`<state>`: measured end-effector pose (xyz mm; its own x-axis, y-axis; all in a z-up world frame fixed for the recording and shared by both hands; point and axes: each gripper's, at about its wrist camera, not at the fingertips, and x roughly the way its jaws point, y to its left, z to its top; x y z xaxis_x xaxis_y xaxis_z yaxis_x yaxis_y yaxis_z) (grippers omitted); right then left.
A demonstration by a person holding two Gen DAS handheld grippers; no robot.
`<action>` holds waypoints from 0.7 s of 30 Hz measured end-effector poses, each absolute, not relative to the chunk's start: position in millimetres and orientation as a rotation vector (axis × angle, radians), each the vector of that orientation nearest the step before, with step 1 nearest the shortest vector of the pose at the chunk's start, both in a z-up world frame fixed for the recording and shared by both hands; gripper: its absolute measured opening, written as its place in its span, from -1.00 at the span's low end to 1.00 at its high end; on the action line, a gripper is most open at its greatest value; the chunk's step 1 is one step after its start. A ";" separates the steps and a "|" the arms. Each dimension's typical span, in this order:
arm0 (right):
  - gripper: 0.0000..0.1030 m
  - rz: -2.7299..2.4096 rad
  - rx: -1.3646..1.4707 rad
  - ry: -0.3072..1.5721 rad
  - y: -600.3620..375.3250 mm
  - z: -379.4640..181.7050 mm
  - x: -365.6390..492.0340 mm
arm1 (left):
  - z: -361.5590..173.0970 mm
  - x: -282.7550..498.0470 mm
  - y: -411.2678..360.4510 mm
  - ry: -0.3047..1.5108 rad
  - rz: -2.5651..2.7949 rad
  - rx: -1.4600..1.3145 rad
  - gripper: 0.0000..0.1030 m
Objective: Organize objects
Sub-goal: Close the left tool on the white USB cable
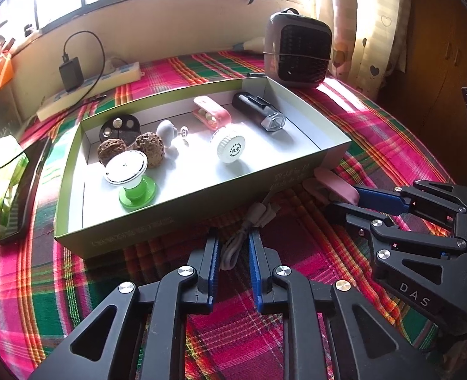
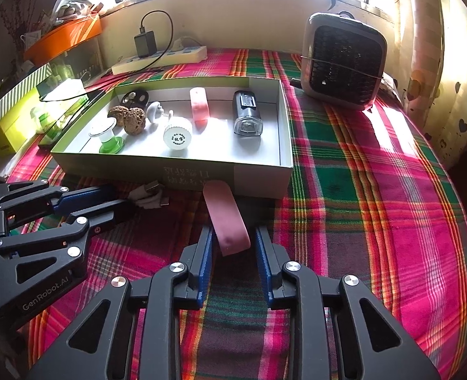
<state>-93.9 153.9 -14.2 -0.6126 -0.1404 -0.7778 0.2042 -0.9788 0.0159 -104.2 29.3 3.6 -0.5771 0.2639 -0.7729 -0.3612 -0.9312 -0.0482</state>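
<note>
An open cardboard box (image 1: 202,196) stands on the plaid cloth. In it are two walnuts (image 1: 149,147), a white round cap (image 1: 228,145), a green-footed stopper (image 1: 132,177), a pink clip (image 1: 209,112) and a black light (image 1: 258,110). In front of the box, my left gripper (image 1: 233,243) is shut on a bundled white cable (image 1: 258,213), which lies on the cloth. To its right, my right gripper (image 2: 233,237) is shut on a second pink clip (image 2: 224,212), whose far end touches the box's front wall (image 2: 258,177). Each gripper shows in the other's view: the left gripper (image 2: 119,198) and the right gripper (image 1: 344,198).
A small grey heater (image 1: 298,50) stands behind the box at the right. A power strip (image 1: 88,88) with a black charger lies along the back wall. A dark flat device (image 1: 21,190) and a green packet sit left of the box. Bare plaid cloth (image 2: 376,205) spreads to the right.
</note>
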 end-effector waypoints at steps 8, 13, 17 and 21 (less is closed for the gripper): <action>-0.59 -2.649 1.266 0.106 153.4 -14.1 -92.0 | 3.6 -100.8 32.2 0.155 2.481 -1.193 -0.77; -0.60 -2.642 1.265 0.101 153.6 -14.1 -91.2 | 3.4 -99.9 38.5 0.164 2.450 -1.183 -0.79; -0.60 -2.642 1.266 0.099 154.1 -14.1 -91.6 | 3.7 -104.6 43.6 0.179 2.443 -1.185 -0.72; -0.60 -2.641 1.266 0.088 154.7 -14.2 -91.5 | 3.6 -106.5 45.0 0.176 2.450 -1.182 -0.72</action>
<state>-91.5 154.7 -14.2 -0.6083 -0.1637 -0.7767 0.2151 -0.9759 0.0372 -106.5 45.0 3.6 -0.5549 0.3096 -0.7721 -0.4168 -0.9067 -0.0641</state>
